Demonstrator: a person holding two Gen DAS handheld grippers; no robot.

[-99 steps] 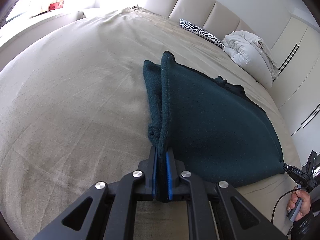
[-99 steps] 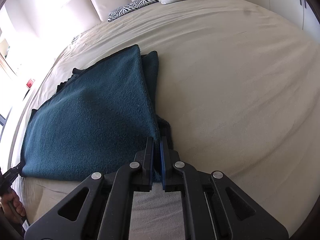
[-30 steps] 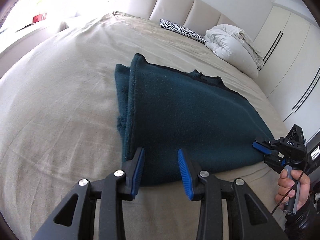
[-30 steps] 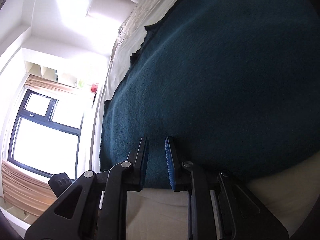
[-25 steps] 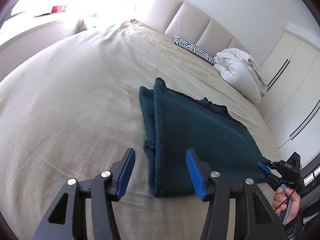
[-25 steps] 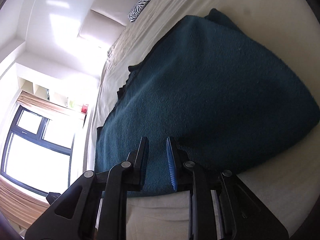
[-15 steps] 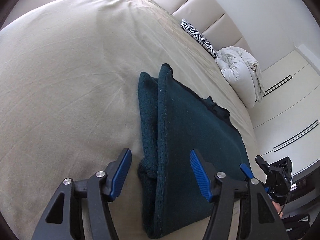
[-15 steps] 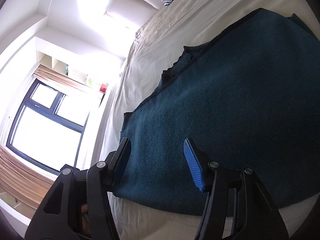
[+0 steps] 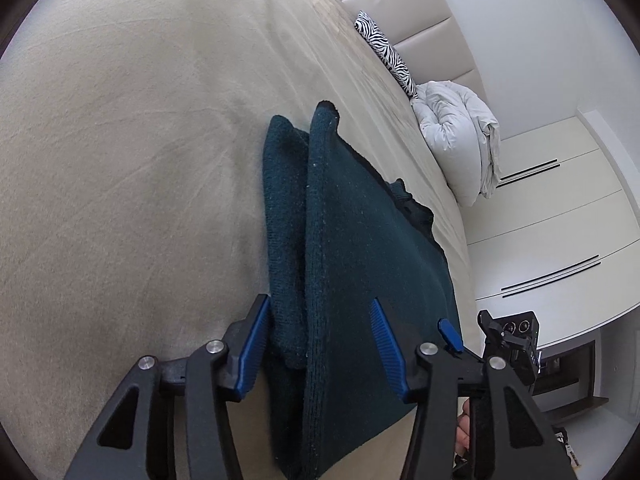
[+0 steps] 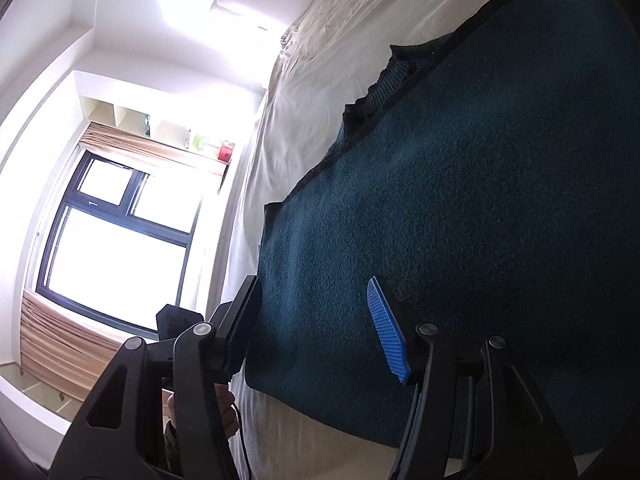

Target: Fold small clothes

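Both jaws wide over teal garment point(image 9: 360, 264).

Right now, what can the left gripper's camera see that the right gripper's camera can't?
Only the left wrist view shows the white duvet bundled by the headboard, the white wardrobe doors, and the sweater's folded side edge. Only the right wrist view shows the big window and a shelf with a red box. Both show the dark teal sweater lying on the beige bed, the zebra pillow, and open jaws: the left gripper and the right gripper.
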